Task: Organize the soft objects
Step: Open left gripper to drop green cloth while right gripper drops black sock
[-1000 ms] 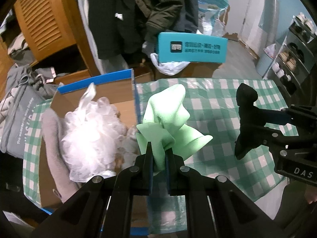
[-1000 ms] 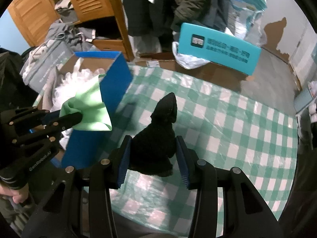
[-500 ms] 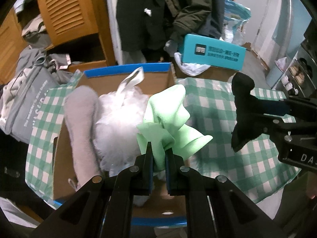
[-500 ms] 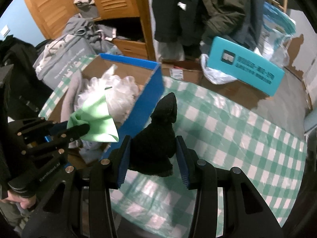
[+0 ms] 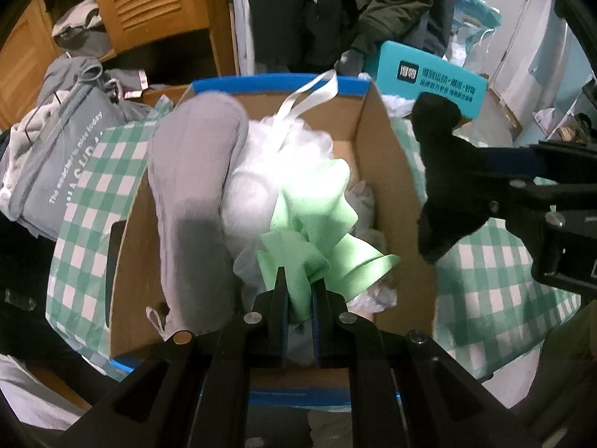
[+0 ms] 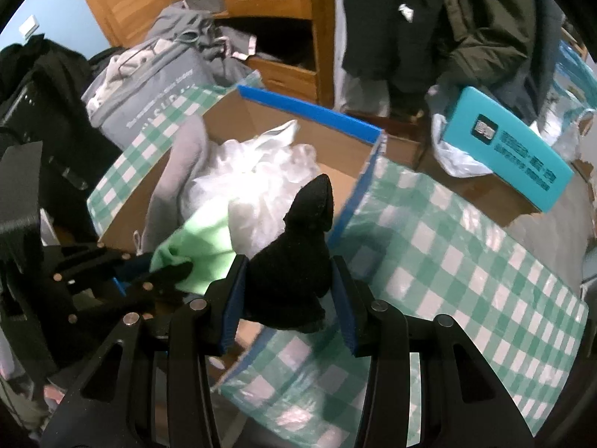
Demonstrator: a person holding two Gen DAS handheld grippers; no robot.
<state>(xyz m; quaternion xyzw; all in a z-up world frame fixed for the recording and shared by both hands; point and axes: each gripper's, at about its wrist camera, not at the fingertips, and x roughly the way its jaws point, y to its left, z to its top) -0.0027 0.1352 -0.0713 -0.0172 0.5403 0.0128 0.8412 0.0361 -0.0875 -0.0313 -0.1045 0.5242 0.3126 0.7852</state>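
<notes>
My left gripper is shut on a crumpled light green cloth and holds it over the open cardboard box with blue edges. The box holds a grey slipper-like pad and a white mesh puff. My right gripper is shut on a black soft object and hovers over the box's right wall. It shows at the right of the left wrist view. The green cloth also shows in the right wrist view.
A green-and-white checked cloth covers the table. A teal box and white plastic bag lie behind it. A grey bag sits at the left. Wooden louvred cabinets and dark hanging coats stand behind.
Both grippers have moved left with their loads. The green cloth went from beside the box to over its inside. The black object went from over the table to the box's right wall.
</notes>
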